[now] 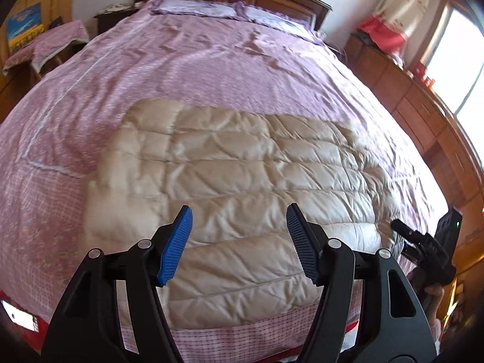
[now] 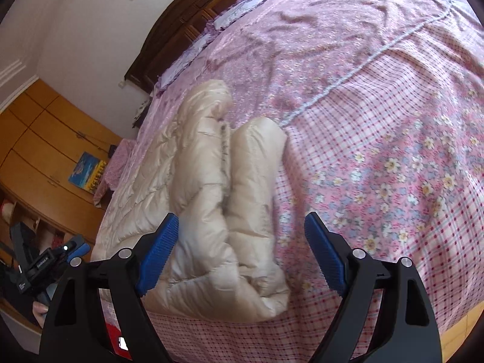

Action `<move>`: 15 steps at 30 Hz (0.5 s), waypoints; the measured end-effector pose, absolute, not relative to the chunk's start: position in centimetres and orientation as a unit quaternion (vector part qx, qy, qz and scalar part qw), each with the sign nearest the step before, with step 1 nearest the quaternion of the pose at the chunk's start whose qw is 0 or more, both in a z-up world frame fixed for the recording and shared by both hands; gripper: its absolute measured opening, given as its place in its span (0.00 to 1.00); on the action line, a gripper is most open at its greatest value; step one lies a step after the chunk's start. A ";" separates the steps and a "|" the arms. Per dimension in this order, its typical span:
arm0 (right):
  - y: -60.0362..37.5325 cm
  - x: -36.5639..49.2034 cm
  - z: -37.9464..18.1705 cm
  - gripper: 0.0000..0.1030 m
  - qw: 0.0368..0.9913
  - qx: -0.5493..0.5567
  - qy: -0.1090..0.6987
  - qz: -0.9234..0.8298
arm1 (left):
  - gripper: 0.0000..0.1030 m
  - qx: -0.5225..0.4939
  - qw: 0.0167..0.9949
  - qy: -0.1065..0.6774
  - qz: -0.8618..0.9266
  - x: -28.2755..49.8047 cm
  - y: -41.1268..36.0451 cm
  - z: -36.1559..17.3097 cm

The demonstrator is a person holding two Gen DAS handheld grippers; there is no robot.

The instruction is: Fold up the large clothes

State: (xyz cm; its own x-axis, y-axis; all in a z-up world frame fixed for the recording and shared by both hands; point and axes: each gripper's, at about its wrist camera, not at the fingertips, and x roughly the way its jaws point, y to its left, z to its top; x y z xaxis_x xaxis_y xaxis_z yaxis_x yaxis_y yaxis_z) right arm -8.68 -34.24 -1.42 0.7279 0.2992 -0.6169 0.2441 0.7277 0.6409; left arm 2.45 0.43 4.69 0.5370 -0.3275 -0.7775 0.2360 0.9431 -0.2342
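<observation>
Bedspread (image 1: pixel 211 69), pink and floral, carries your cream quilted puffer coat (image 1: pixel 230 178) near the bed's foot edge, sleeves already folded in along its length. Both the left gripper (image 1: pixel 239 242) and the right gripper (image 2: pixel 242 254) hover above it, jaws released, grasping nothing. Next, you likely pinch one end and fold it over. No writing is legible.

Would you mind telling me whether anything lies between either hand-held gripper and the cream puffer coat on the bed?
Nothing visible does. The left hand-held gripper and the right hand-held gripper both hang open directly over the coat, with only air between their pads and the fabric.
</observation>
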 end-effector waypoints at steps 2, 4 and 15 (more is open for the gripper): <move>-34.4 -8.6 -1.8 0.82 0.850 0.373 0.371 0.018 | 0.63 -0.034 0.874 0.455 -0.165 2.4 -0.6 4.4; -34.4 -8.5 -2.0 0.83 0.848 0.376 0.374 0.019 | 0.63 -0.025 0.871 0.460 -0.173 2.3 -1.3 4.2; -33.8 -7.1 -3.1 0.87 0.847 0.368 0.381 0.035 | 0.63 0.014 0.851 0.494 -0.176 3.0 -4.0 1.5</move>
